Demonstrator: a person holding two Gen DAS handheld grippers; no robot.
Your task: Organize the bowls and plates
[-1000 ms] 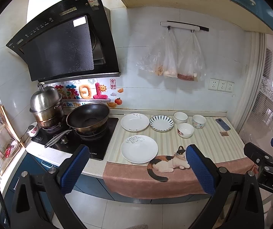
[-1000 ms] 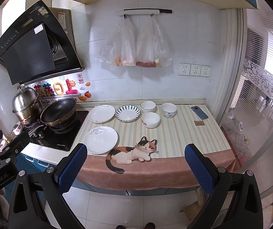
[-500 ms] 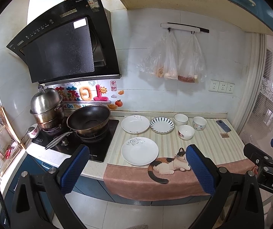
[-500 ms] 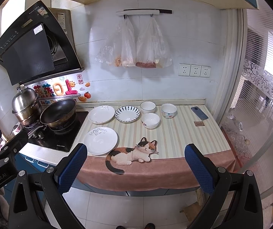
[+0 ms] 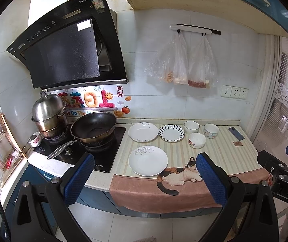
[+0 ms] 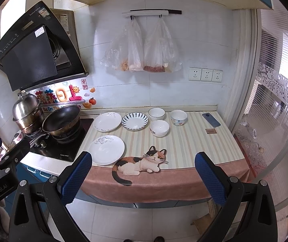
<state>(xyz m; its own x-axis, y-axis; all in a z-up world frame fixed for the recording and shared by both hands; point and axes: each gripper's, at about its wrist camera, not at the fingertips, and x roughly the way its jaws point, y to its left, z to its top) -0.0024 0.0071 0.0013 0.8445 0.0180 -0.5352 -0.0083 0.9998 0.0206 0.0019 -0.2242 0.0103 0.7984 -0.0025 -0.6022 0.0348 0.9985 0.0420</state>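
Holding both grippers wide open and empty, we stand back from the counter: the left gripper (image 5: 144,173) has its jaws spread with nothing between them, and the right gripper (image 6: 143,171) is the same, both well short of the dishes, which reads as an approach pose while we pick a first target. Past the jaws lies the cat-print mat (image 6: 164,141) over the counter edge, and on it the near white plate (image 5: 148,160) sits alone at the front, probably the easiest first grab since nothing crowds its rim. Behind it a second white plate (image 5: 143,131) and the striped plate (image 5: 171,133) lie side by side, apart, not stacked. Right of them three bowls cluster: the front bowl (image 5: 197,140), the back-left bowl (image 5: 191,126) and the patterned bowl (image 5: 211,130), upright; whether any two touch we can't tell at this size. A phone (image 6: 211,119) lies far right near the wall, and the wok (image 5: 93,127) sits on the stove to the left, clear of the dishes. Against the frames a second ago, the dishes have not moved; only the left view has shifted slightly, with the counter sitting a bit lower, and the right view barely changed.
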